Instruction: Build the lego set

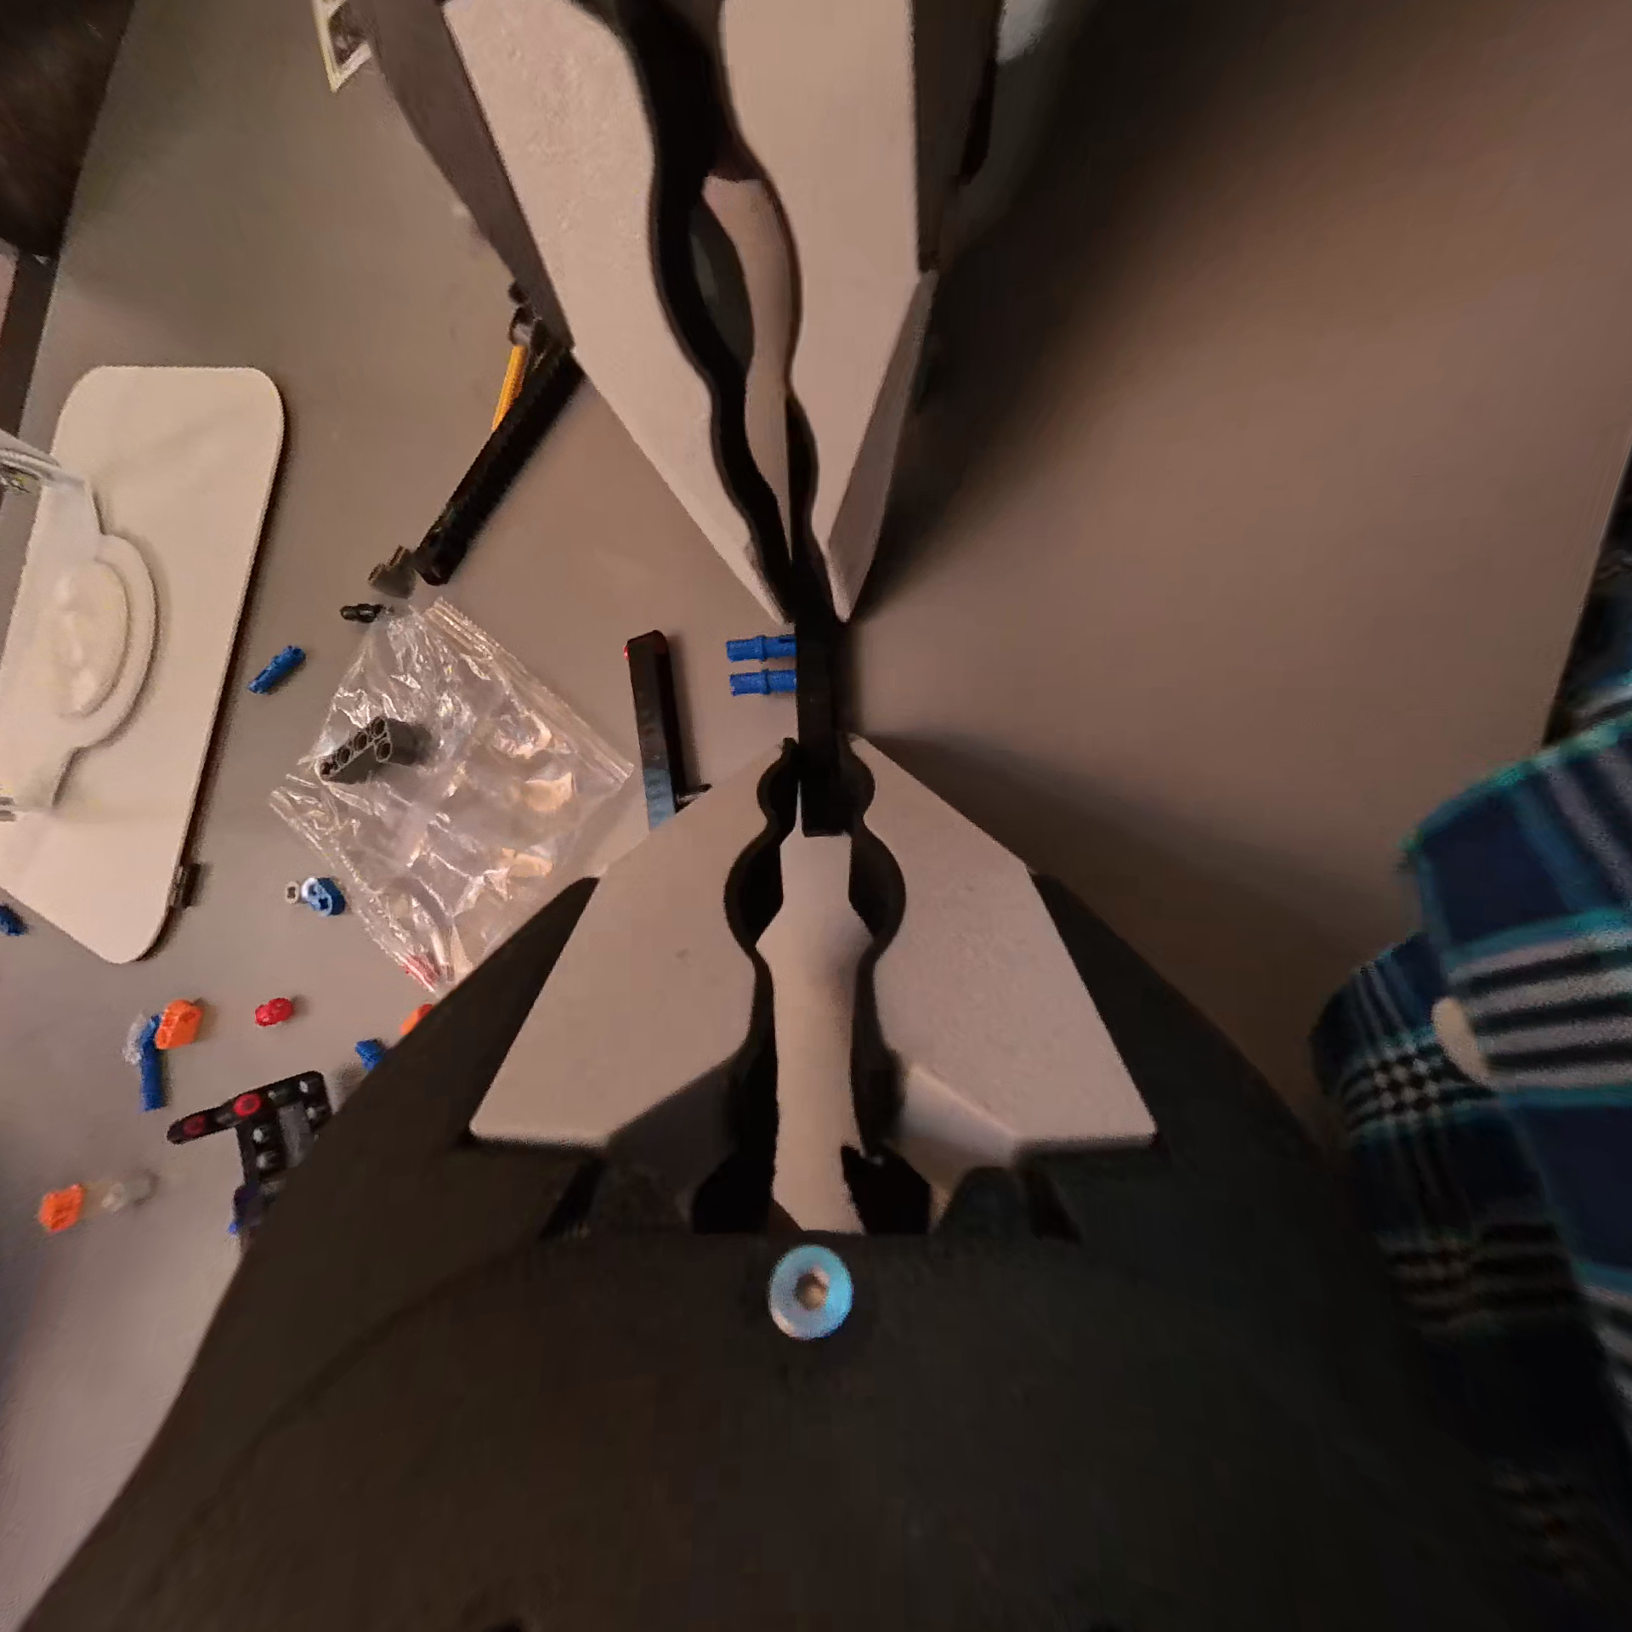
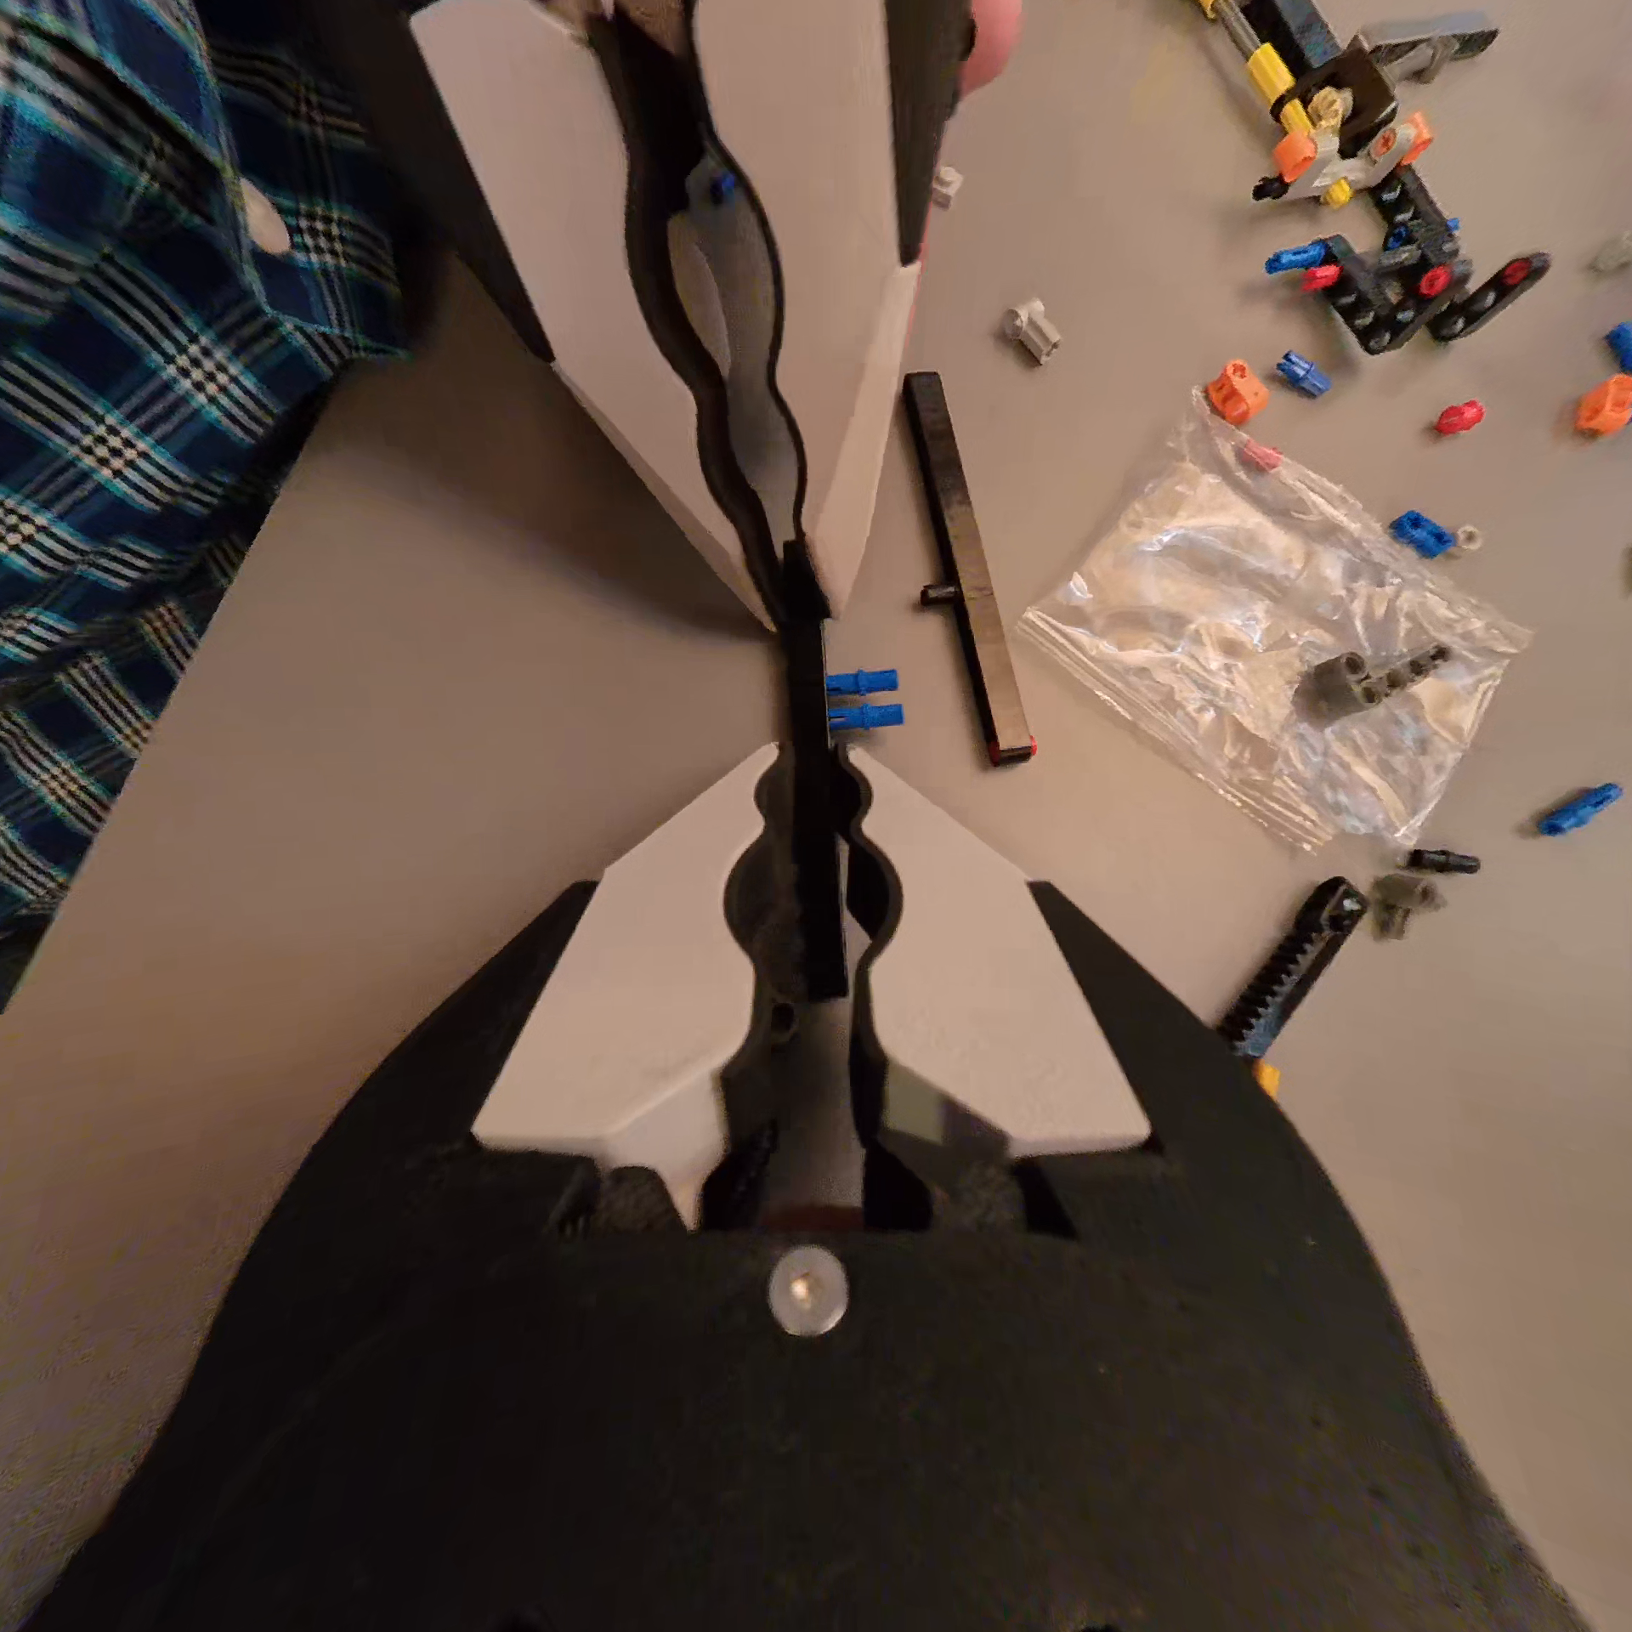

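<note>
Both grippers are shut on the same long black beam (image 1: 817, 689), one at each end, and hold it above the table. Two blue pins (image 1: 761, 664) stick out of its side between the two grippers. In the left wrist view my left gripper (image 1: 817, 751) grips the near end, and the right gripper (image 1: 812, 609) comes in from the top. In the right wrist view the right gripper (image 2: 812, 751) holds the beam (image 2: 808, 689) deep in its jaws, the blue pins (image 2: 864, 696) point right, and the left gripper (image 2: 799, 609) faces it.
A second black beam (image 2: 967, 565) lies on the table beside the held one. A clear plastic bag (image 2: 1272, 645) holds a grey piece. A partly built assembly (image 2: 1378, 203), a black toothed rack (image 2: 1289, 967) and several small loose pieces lie around. A white board (image 1: 150, 653) is at the left. A plaid sleeve (image 2: 132, 353) is close. The grippers are tip to tip, or close to it. The partly built assembly (image 2: 1378, 203) is about 25 cm from both grippers' fingertips.
</note>
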A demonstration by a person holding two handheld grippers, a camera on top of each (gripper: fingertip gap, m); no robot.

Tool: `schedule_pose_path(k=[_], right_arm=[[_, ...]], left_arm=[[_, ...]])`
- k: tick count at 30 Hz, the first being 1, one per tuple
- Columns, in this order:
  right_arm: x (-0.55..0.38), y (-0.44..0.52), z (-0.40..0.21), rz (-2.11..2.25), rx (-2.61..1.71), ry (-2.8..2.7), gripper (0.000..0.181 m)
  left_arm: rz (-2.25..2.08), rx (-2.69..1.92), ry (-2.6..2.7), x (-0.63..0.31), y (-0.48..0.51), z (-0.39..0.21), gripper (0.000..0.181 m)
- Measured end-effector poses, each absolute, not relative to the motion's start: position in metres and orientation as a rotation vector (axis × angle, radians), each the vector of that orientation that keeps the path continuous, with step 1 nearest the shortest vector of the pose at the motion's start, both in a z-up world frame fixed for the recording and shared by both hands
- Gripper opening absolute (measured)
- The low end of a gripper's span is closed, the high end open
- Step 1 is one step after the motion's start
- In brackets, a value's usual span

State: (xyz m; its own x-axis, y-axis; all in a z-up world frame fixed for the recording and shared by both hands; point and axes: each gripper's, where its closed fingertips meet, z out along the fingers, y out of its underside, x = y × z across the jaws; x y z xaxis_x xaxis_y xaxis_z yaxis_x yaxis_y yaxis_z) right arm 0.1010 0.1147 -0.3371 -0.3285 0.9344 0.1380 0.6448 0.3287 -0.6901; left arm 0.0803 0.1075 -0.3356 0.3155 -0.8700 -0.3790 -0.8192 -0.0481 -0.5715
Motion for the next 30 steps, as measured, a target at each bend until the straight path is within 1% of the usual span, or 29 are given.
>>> schedule_pose_path(k=[1,2,6,9,15,18,21,23,26,28,29,30], right_arm=[[0.101,0.114,-0.337,0.688,-1.349,-2.087,0.006],[0.101,0.114,-0.337,0.644,-1.312,-2.093,0.006],[0.101,0.111,-0.336,0.466,-1.154,-2.119,0.006],[0.098,0.108,-0.335,0.336,-1.028,-2.115,0.005],[0.102,0.104,-0.334,0.308,-0.996,-2.083,0.006],[0.104,0.103,-0.334,0.321,-1.031,-2.079,0.006],[0.106,0.104,-0.334,0.304,-1.034,-2.084,0.007],[0.107,0.104,-0.335,0.275,-1.02,-2.072,0.006],[0.106,0.104,-0.334,0.231,-0.991,-2.053,0.005],[0.105,0.104,-0.334,0.229,-0.98,-2.047,0.005],[0.105,0.105,-0.334,0.222,-0.977,-2.044,0.005],[0.104,0.106,-0.334,0.218,-0.976,-2.04,0.005]], left_arm=[[-0.121,-1.872,1.488,0.081,0.107,-0.335,0.006],[-0.151,-1.887,1.473,0.081,0.106,-0.334,0.006],[-0.322,-1.964,1.364,0.082,0.107,-0.322,0.021],[-0.432,-2.022,1.301,0.084,0.109,-0.32,0.021],[-0.362,-2.094,1.376,0.081,0.104,-0.339,0.003],[-0.291,-2.041,1.409,0.083,0.102,-0.339,0.0],[-0.264,-2.009,1.416,0.085,0.1,-0.338,0.001],[-0.329,-1.993,1.365,0.089,0.1,-0.329,0.004],[-0.515,-2.035,1.279,0.092,0.096,-0.319,0.013],[-0.488,-2.079,1.32,0.089,0.094,-0.331,0.018],[-0.431,-2.083,1.358,0.086,0.095,-0.338,0.017],[-0.425,-2.067,1.364,0.089,0.095,-0.338,0.011]])
